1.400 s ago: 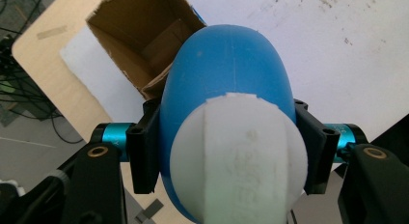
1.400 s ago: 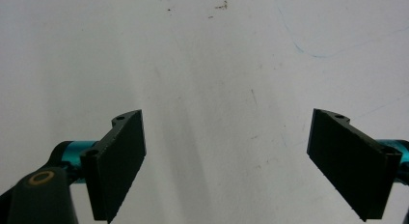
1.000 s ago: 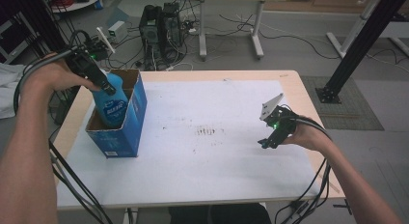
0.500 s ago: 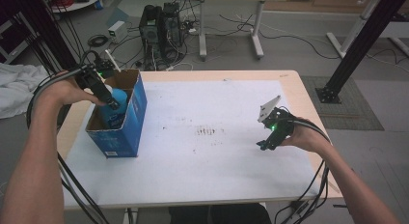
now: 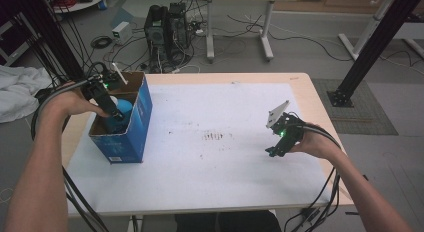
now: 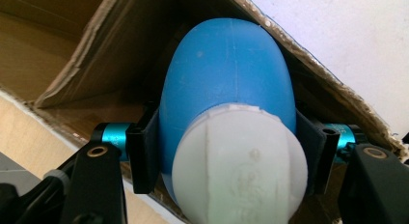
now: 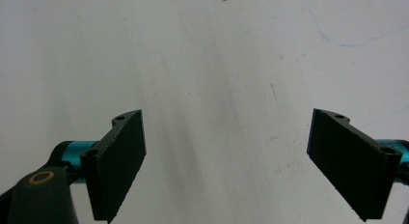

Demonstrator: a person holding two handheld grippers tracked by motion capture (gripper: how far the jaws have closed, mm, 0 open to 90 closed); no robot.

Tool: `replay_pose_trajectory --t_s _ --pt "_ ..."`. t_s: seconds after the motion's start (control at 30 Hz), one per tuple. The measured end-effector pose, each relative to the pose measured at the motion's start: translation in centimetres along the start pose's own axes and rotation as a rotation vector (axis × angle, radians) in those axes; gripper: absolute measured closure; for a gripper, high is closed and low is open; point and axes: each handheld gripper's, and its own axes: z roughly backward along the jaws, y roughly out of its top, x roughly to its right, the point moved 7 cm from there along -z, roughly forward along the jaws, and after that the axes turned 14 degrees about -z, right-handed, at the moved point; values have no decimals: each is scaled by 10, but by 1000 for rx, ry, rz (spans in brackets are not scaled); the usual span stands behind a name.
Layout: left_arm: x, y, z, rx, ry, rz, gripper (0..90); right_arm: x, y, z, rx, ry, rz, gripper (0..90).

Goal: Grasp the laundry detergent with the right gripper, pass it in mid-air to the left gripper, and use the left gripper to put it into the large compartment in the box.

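Blue bottle point(image 6: 226, 84) is mostly down inside the cardboard box point(image 5: 140, 122), left hand-held gripper point(image 5: 116, 112) clamped on it; just needs letting go. Right hand-held gripper point(image 5: 274, 151) hangs open, empty, over the surface point(image 5: 225, 157).

A smooth matt blue plastic bottle point(image 6: 226, 84) with a white plastic cap point(image 6: 239, 166) is sitting inside rough-edged corrugated cardboard box point(image 5: 131, 123).

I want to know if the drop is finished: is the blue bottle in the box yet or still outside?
In, but unreleased: the blue bottle sits below the box rim, left gripper clamped on it.
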Motion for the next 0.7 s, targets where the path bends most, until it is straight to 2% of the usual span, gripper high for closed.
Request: replay_pose_trajectory --t_s 0.2,0.27,0.43,0.6,0.67,0.7 --pt "0 -2 -4 -10 -4 -16 380 0 0 -2 -5 -2 3 129" --pt "1 -1 -6 3 -1 -6 380 1 0 -2 -3 0 6 129" --pt "2 -2 -10 -13 -7 -36 380 0 0 -3 -6 -1 3 129" --pt "1 -3 -14 -9 -10 -40 379 0 1 -5 -7 -1 13 129" --pt "2 -3 -14 -1 -10 -28 379 -1 0 -5 -14 2 2 129" --pt "2 -4 -14 -10 -11 -39 379 0 1 -5 -7 -1 14 129"
